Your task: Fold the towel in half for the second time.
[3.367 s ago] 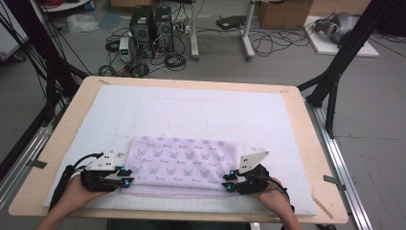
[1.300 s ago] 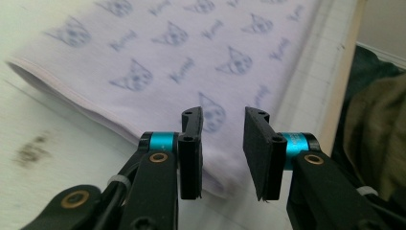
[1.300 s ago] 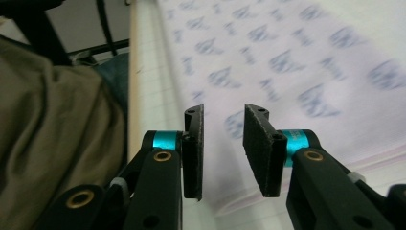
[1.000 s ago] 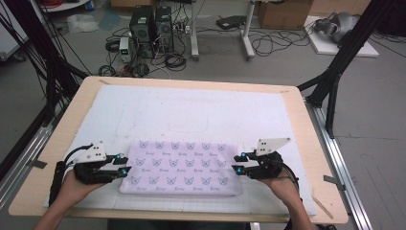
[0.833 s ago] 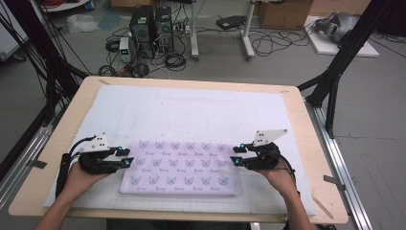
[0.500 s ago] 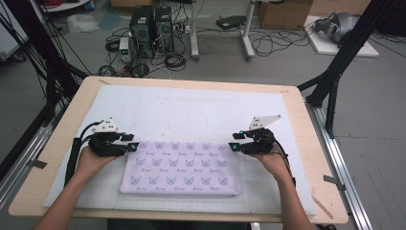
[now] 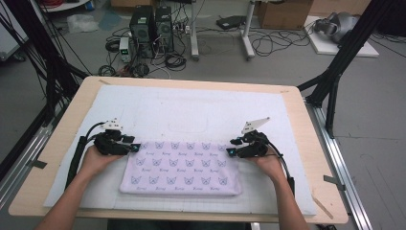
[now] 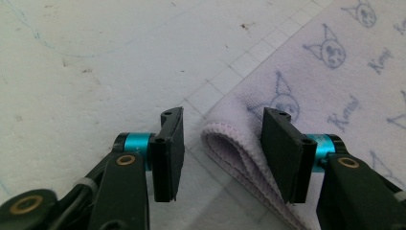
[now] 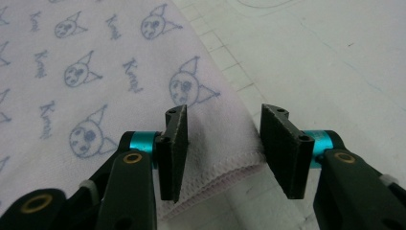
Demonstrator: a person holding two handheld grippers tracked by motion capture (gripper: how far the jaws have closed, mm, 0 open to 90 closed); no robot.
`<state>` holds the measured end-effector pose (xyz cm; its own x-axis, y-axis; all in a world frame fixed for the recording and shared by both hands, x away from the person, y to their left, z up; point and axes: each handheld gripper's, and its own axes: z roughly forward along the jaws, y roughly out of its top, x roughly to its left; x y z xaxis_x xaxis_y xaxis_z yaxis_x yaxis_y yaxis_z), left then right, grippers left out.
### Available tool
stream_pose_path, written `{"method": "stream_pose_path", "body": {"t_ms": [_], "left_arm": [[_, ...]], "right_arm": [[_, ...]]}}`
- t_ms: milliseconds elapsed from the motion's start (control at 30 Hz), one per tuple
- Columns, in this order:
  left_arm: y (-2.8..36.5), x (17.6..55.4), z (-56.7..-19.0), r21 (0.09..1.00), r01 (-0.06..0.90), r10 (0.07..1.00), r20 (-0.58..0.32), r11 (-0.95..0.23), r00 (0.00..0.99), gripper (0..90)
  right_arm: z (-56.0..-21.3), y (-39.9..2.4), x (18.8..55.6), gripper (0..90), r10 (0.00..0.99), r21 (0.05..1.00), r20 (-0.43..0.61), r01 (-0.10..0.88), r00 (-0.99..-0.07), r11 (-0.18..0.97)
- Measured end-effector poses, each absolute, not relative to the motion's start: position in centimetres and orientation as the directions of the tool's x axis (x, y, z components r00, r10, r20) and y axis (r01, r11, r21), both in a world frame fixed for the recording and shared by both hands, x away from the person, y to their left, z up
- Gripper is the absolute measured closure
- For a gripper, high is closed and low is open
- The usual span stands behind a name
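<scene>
- Lilac folded towel (image 7: 181, 167) lies soft, light and floppy on the table (image 7: 62, 139).
- Left claw (image 8: 218, 153) and right claw (image 9: 222, 153), both half-wide, straddle the towel's far corners, gripping nothing; their jaws have just been moving.

Both forearms reached in; left gripper (image 7: 135, 147) and right gripper (image 7: 229, 152) pointed inward, jaws apart, left's just opening.

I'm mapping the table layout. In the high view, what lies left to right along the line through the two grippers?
Table edge → white mat → left gripper → towel → right gripper → white mat → table edge.
</scene>
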<state>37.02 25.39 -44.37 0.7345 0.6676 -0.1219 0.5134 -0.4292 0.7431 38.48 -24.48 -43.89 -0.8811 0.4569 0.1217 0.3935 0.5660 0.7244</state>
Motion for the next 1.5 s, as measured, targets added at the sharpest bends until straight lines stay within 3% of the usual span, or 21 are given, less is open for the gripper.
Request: {"method": "stream_pose_path", "body": {"t_ms": [100, 200, 333, 500, 767, 1100, 1133, 1200, 1233, 1500], "left_arm": [[25.2, 36.9, -44.3, 0.746, 0.503, 0.648, -0.127, -0.436, 0.751, 61.1], [25.2, 36.8, -44.3, 0.747, 0.496, 0.640, -0.124, -0.443, 0.758, 65.8], [24.8, 36.4, -43.9, 0.751, 0.453, 0.631, -0.063, -0.481, 0.774, 77.9], [24.5, 36.3, -43.6, 0.760, 0.432, 0.644, -0.023, -0.486, 0.765, 81.1], [24.6, 38.2, -41.0, 0.816, 0.429, 0.701, -0.041, -0.388, 0.712, 81.4], [23.3, 43.8, -37.7, 0.820, 0.434, 0.746, -0.015, -0.372, 0.666, 81.6], [23.2, 44.5, -37.8, 0.811, 0.449, 0.756, -0.012, -0.376, 0.655, 80.3], [22.9, 45.3, -38.1, 0.801, 0.472, 0.776, -0.015, -0.368, 0.631, 65.9], [22.9, 45.3, -38.2, 0.804, 0.469, 0.771, -0.020, -0.366, 0.637, 64.0], [23.2, 43.9, -38.3, 0.814, 0.447, 0.741, -0.031, -0.370, 0.670, 61.5]], "right_arm": [[-44.2, -24.6, 38.0, 57.3, 0.460, 0.742, 0.107, 0.379, -0.881, 0.553], [-44.8, -25.1, 37.6, 63.1, 0.478, 0.765, 0.136, 0.398, -0.868, 0.506], [-44.5, -24.8, 37.3, 77.7, 0.448, 0.762, 0.118, 0.370, -0.886, 0.531], [-43.9, -25.0, 37.4, 81.5, 0.453, 0.777, 0.135, 0.378, -0.881, 0.504], [-40.9, -25.0, 39.3, 81.9, 0.494, 0.801, 0.071, 0.344, -0.867, 0.489], [-37.6, -25.3, 43.9, 81.6, 0.559, 0.800, 0.021, 0.349, -0.829, 0.488], [-37.5, -25.4, 44.4, 79.6, 0.576, 0.794, 0.027, 0.367, -0.817, 0.484], [-37.9, -25.4, 45.4, 70.8, 0.619, 0.794, 0.012, 0.383, -0.786, 0.471], [-38.2, -25.5, 45.7, 69.6, 0.626, 0.802, 0.035, 0.396, -0.779, 0.448], [-39.2, -25.1, 45.3, 61.4, 0.603, 0.779, 0.069, 0.421, -0.794, 0.465]]}}
